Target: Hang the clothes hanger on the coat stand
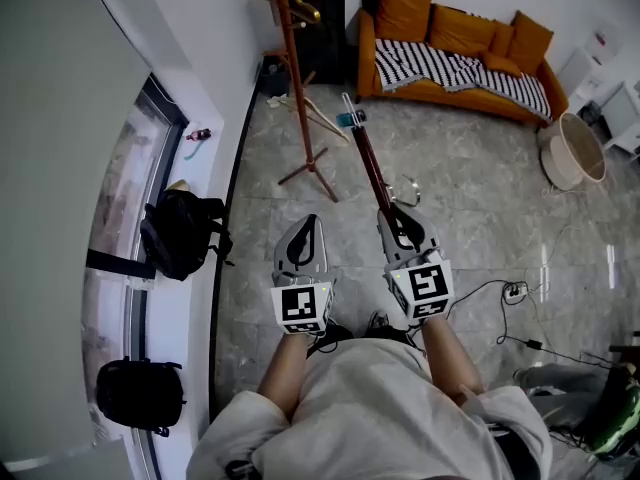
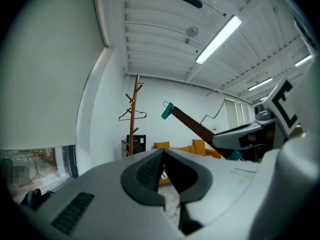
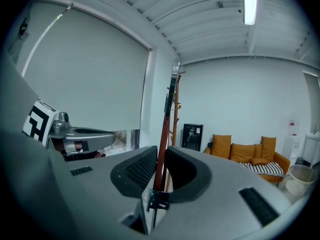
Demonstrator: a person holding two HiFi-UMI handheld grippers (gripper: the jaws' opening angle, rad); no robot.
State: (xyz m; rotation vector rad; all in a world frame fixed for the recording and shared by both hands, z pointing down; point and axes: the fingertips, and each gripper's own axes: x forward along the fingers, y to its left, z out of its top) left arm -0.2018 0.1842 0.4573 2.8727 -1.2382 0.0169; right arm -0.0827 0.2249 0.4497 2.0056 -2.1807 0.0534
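A brown wooden clothes hanger [image 1: 368,163] with teal end clips sticks out forward from my right gripper [image 1: 397,218], which is shut on its bar. Its wire hook [image 1: 407,188] curls beside the jaws. In the right gripper view the hanger bar [image 3: 164,134] stands upright between the pads. The wooden coat stand [image 1: 296,88] rises ahead and slightly left, with another hanger [image 1: 308,10] on its top pegs. The coat stand [image 2: 132,124] also shows far off in the left gripper view. My left gripper [image 1: 306,230] is shut and empty, level beside the right one.
An orange sofa [image 1: 455,43] with a striped blanket lines the far wall. Two black backpacks [image 1: 180,230] lie on the window ledge at left. A round basket [image 1: 575,150] stands at right, and cables with a power strip [image 1: 515,292] run over the floor.
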